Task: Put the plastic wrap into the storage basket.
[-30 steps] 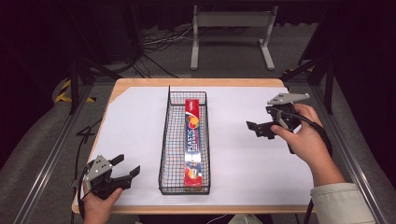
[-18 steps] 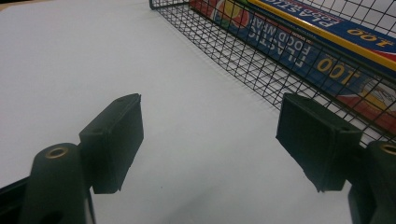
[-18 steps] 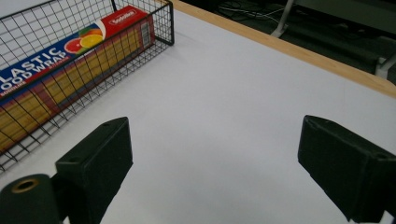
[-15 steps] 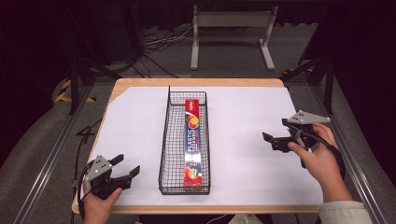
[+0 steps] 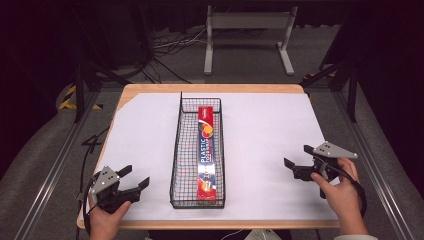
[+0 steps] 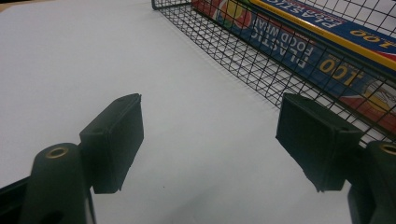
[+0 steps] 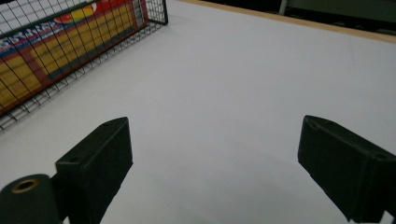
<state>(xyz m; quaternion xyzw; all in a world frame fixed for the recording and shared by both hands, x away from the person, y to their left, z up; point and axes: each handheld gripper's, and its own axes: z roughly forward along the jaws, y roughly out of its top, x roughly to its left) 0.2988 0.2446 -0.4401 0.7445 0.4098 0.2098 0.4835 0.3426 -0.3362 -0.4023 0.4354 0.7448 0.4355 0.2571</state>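
Note:
A long black wire basket [image 5: 177, 150] stands in the middle of the white table. Inside it lies a red and blue box of plastic food wrap [image 5: 207, 152], along the right wall. My left gripper [image 5: 134, 179] rests near the front left corner of the table, open and empty, its jaws pointing toward the basket [image 6: 261, 70] and the wrap box [image 6: 322, 51]. My right gripper [image 5: 299, 159] sits low at the front right, open and empty, well away from the basket [image 7: 70, 51]. Its jaws face bare table.
The white sheet covers a wooden table [image 5: 210, 88] whose edge shows at the back and front. Dark floor, cables and a metal stand [image 5: 247, 30] lie beyond the far edge. Rails run along both sides of the table.
My right gripper has drawn back from mid-table toward the front right and come down. The left gripper, basket and box have stayed where they were.

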